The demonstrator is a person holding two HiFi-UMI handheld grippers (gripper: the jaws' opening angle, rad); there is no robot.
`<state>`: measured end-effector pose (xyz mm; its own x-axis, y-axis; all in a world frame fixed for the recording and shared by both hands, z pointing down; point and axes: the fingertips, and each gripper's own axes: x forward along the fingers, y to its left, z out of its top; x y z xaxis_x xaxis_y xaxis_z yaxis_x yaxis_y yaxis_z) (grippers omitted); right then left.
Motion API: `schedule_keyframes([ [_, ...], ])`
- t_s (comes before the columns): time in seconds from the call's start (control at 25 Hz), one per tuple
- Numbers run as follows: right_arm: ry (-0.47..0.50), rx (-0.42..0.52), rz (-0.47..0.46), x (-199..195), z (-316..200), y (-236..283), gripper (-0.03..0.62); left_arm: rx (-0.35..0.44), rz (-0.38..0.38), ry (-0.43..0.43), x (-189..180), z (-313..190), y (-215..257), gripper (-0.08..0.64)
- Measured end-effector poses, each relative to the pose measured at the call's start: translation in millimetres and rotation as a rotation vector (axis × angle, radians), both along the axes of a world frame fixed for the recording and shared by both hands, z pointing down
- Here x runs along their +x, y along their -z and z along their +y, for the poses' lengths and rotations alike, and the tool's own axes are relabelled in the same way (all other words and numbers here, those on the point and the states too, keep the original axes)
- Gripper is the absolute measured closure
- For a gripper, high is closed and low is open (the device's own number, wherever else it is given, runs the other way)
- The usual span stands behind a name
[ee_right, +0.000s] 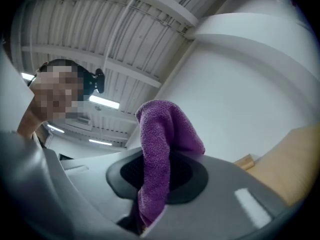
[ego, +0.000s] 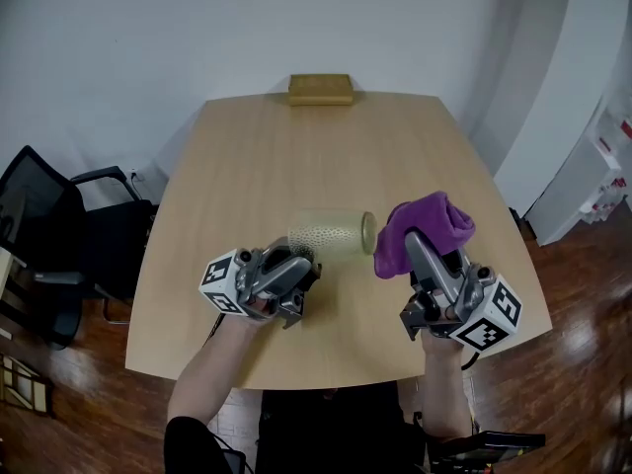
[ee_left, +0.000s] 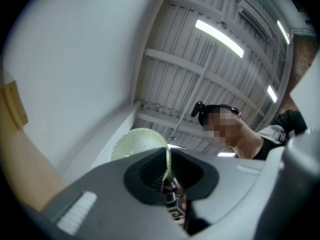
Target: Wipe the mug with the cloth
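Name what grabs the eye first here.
The purple cloth, bunched in the shut jaws of the right gripper, stands out above the near part of the table. Right beside it, the left gripper pinches the wall of a translucent yellow-green mug, held up on its side.

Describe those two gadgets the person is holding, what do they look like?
Both the left gripper and the right gripper are grey tools with two long jaws lined by dark ribbed pads. Each carries a white cube printed with black square markers. The person wears a dark short-sleeved top.
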<state>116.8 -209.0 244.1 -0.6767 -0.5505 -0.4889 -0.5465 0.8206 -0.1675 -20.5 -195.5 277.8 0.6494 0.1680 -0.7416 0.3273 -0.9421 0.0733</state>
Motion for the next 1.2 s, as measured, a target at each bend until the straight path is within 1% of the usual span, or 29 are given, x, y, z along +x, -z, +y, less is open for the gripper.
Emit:
schedule_keyframes([
  [0.08, 0.044, 0.061, 0.052, -20.9, 16.1, 10.2, 0.537, 0.002, -0.008, 0.000, 1.3, 0.3, -0.8, 0.515],
  [0.12, 0.057, 0.075, 0.082, -31.0, 19.7, 11.3, 0.537, 0.005, -0.011, -0.002, 2.0, 1.0, -0.9, 0.515],
  [0.2, 0.059, 0.070, 0.120, -41.9, 16.8, 7.6, 0.537, 0.006, -0.012, -0.011, 2.9, 2.8, -0.5, 0.515],
  [0.32, 0.033, 0.002, 0.098, -33.7, -2.7, -8.4, 0.537, -0.003, -0.001, -0.023, 2.3, 3.4, 0.2, 0.512],
  [0.48, -0.010, -0.133, 0.040, -11.4, -29.4, -40.2, 0.537, -0.009, -0.006, 0.002, 1.4, -0.3, -2.1, 0.512],
  [0.56, -0.031, -0.157, 0.007, -0.6, -30.1, -44.7, 0.537, -0.007, -0.004, 0.012, 0.2, -1.1, -2.2, 0.515],
  [0.64, -0.031, -0.128, -0.015, 4.6, -21.5, -35.8, 0.537, -0.002, -0.002, 0.019, 0.0, -1.2, -1.0, 0.515],
  [0.72, -0.012, -0.057, -0.007, 0.5, -4.6, -18.4, 0.537, -0.002, -0.002, 0.025, 0.3, -1.9, -0.8, 0.515],
  [0.84, 0.020, 0.045, 0.064, -20.6, 20.5, -0.8, 0.537, -0.003, -0.005, 0.028, 0.1, -2.1, -1.9, 0.515],
  [0.92, 0.029, 0.059, 0.121, -35.3, 23.6, -3.9, 0.537, 0.006, -0.007, 0.024, 0.4, -0.4, -1.0, 0.515],
  [0.96, 0.032, 0.048, 0.131, -38.9, 20.7, -8.4, 0.537, 0.015, -0.010, 0.019, 0.8, 1.3, -0.6, 0.515],
  [1.04, 0.034, -0.008, 0.109, -35.4, 8.9, -19.8, 0.537, 0.031, -0.017, 0.010, 1.7, 4.5, -0.3, 0.512],
  [1.2, -0.035, -0.169, 0.074, -8.0, -26.4, -47.5, 0.537, 0.040, -0.038, 0.016, 3.1, 3.4, -2.3, 0.514],
])
